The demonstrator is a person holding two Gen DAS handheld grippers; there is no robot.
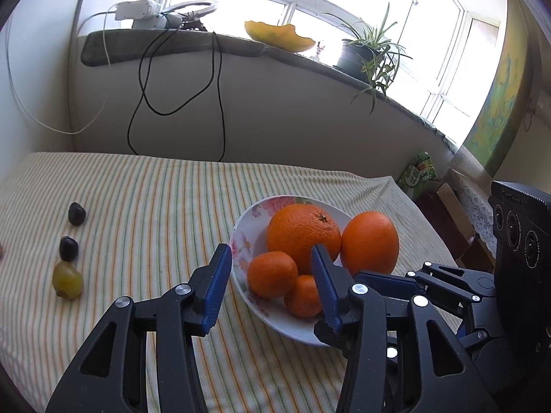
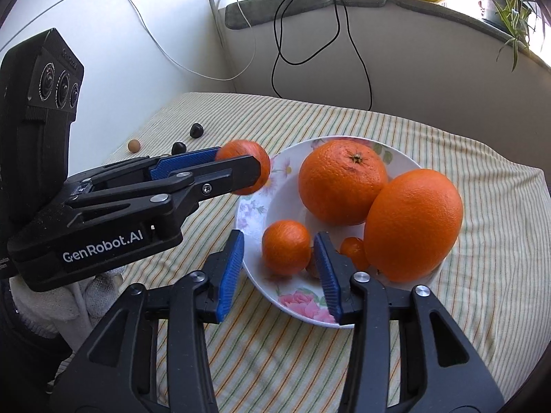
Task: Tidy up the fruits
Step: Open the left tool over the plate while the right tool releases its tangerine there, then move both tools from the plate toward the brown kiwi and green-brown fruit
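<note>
Over the near rim of the floral plate [image 2: 299,304], my right gripper [image 2: 280,268] stands spread around a loose mandarin [image 2: 286,251]. My left gripper [image 2: 241,165] brackets another mandarin [image 2: 242,149]; I cannot tell if it pinches. Beyond lie two big oranges [image 2: 341,179].

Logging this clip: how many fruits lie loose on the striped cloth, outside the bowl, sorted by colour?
dark purple fruits: 2
yellow-green fruit: 1
brown fruit: 1
Total: 4
</note>
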